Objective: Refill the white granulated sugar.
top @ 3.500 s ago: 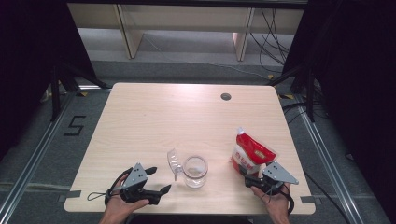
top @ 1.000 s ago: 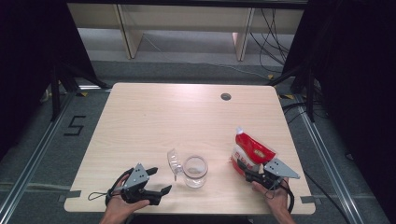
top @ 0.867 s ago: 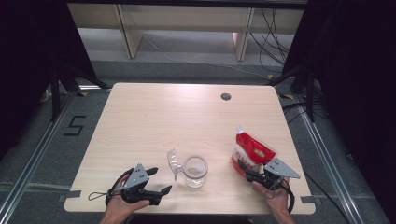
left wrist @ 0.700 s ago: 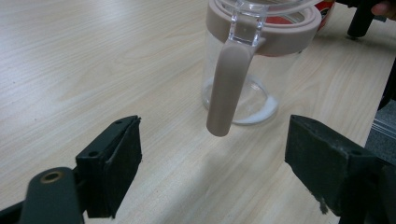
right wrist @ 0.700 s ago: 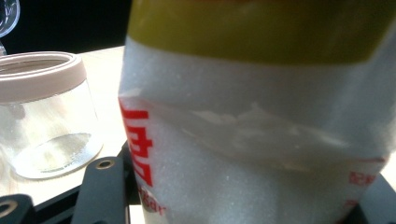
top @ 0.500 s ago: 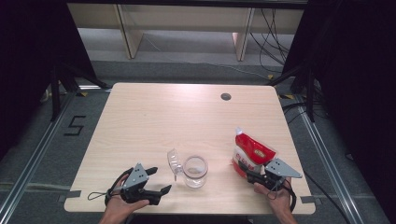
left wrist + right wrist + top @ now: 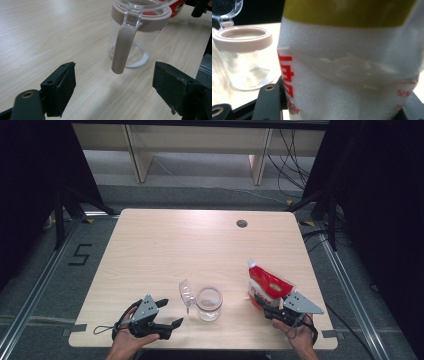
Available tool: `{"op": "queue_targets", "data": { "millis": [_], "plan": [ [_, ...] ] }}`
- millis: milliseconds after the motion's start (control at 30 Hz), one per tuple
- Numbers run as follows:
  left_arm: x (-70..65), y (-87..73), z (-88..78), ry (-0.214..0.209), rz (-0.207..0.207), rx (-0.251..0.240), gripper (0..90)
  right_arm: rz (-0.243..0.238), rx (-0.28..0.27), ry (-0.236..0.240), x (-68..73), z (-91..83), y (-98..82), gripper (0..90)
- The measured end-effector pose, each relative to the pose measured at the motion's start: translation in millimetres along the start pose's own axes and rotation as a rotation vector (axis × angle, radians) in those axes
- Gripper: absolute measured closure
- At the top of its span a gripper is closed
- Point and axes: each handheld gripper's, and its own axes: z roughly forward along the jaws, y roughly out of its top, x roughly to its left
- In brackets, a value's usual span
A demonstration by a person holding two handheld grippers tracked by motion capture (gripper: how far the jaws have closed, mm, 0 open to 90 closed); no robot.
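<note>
A clear glass jar [image 7: 208, 304] with a beige rim stands near the table's front edge, its clear lid [image 7: 186, 292] flipped open to the left. In the left gripper view the jar [image 7: 130, 37] holds a little white powder, and a beige clasp [image 7: 122, 47] hangs down its side. My left gripper [image 7: 170, 312] lies open just left of the jar, jaws wide [image 7: 115, 90] and apart from it. To the jar's right, a red and white sugar bag [image 7: 267, 282] stands tilted. My right gripper [image 7: 260, 302] is shut on its lower part. The bag [image 7: 352, 75] sits between its jaws [image 7: 339, 105].
The light wooden table [image 7: 200, 250] has a small round cable hole [image 7: 242, 223] at the back right. Its front edge runs right below both hands. Beyond the table are a grey floor, shelving legs and loose cables.
</note>
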Motion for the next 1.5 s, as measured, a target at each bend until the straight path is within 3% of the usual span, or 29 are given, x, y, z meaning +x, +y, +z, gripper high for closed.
{"op": "queue_targets", "data": {
  "millis": [67,100,133,300,400,500,567,733,767,800,900,1000,1033,1167,1233,1267,1300,1333,1367,1433,1467,1500],
  "plan": [
    [-0.2,-0.2,0.3,-0.001,-0.001,-0.003,18.2,-0.018,0.012,-0.011,3.2,-3.2,3.0,40.8],
    [-0.1,-0.1,0.4,0.001,0.000,-0.001,18.2,-0.091,0.021,-0.017,4.8,-5.6,7.5,40.8],
    [-0.1,-0.1,0.4,0.001,0.000,-0.001,18.2,-0.091,0.021,-0.017,4.8,-5.6,7.5,40.8],
    [0.8,0.1,-0.3,0.003,0.010,0.004,18.2,-0.223,0.041,-0.047,16.4,-12.4,19.5,40.9],
    [1.1,0.1,-0.7,0.006,0.013,0.008,18.2,-0.338,0.061,-0.055,19.8,-13.8,24.9,40.9],
    [1.1,0.2,-0.5,0.005,0.011,0.006,18.2,-0.344,0.064,-0.057,23.7,-13.1,25.9,40.9],
    [1.1,0.1,-0.4,0.004,0.008,0.001,18.2,-0.415,0.089,-0.058,28.1,-13.4,28.2,41.0],
    [1.5,-0.1,-0.6,0.005,0.014,0.008,18.1,-0.478,0.106,-0.060,33.9,-12.9,30.1,41.0],
    [1.3,0.0,-0.5,0.006,0.010,0.006,18.1,-0.519,0.121,-0.068,36.4,-12.5,31.3,41.0],
    [1.3,0.0,-0.5,0.006,0.010,0.006,18.1,-0.519,0.121,-0.068,36.4,-12.5,31.3,41.0],
    [0.6,-0.1,-0.2,0.010,0.008,0.007,18.1,-0.603,0.153,-0.073,41.1,-12.2,34.3,41.1],
    [1.4,-0.1,-0.3,0.008,0.015,0.008,18.1,-0.640,0.166,-0.075,42.0,-12.7,36.1,41.1],
    [1.2,-0.1,-0.5,0.012,0.014,0.011,18.1,-0.680,0.178,-0.078,43.7,-13.0,36.9,41.2],
    [0.6,-0.3,0.2,0.006,0.010,0.009,18.1,-0.712,0.198,-0.097,46.7,-12.0,36.7,41.2],
    [0.7,-0.1,0.1,0.008,0.014,0.008,18.1,-0.756,0.205,-0.097,47.8,-10.8,37.4,41.2],
    [0.7,-0.1,0.1,0.008,0.014,0.008,18.1,-0.756,0.205,-0.097,47.8,-10.8,37.4,41.2],
    [0.3,-0.1,-0.4,0.018,0.018,0.013,18.1,-0.802,0.209,-0.098,48.6,-10.3,38.7,41.2],
    [0.3,-0.1,-0.4,0.018,0.018,0.013,18.1,-0.802,0.209,-0.098,48.6,-10.3,38.7,41.2],
    [1.6,0.5,-0.4,0.017,0.049,0.014,18.1,-0.825,0.220,-0.103,50.1,-10.6,39.7,41.3],
    [1.8,0.7,-0.2,0.016,0.053,0.014,18.1,-0.816,0.242,-0.130,53.0,-11.2,38.6,41.3],
    [2.0,0.5,-0.4,0.018,0.056,0.017,18.1,-0.860,0.235,-0.138,51.8,-9.8,39.1,41.3],
    [2.0,0.5,-0.4,0.018,0.056,0.017,18.1,-0.857,0.247,-0.138,53.2,-10.7,39.2,41.4]
  ]
}}
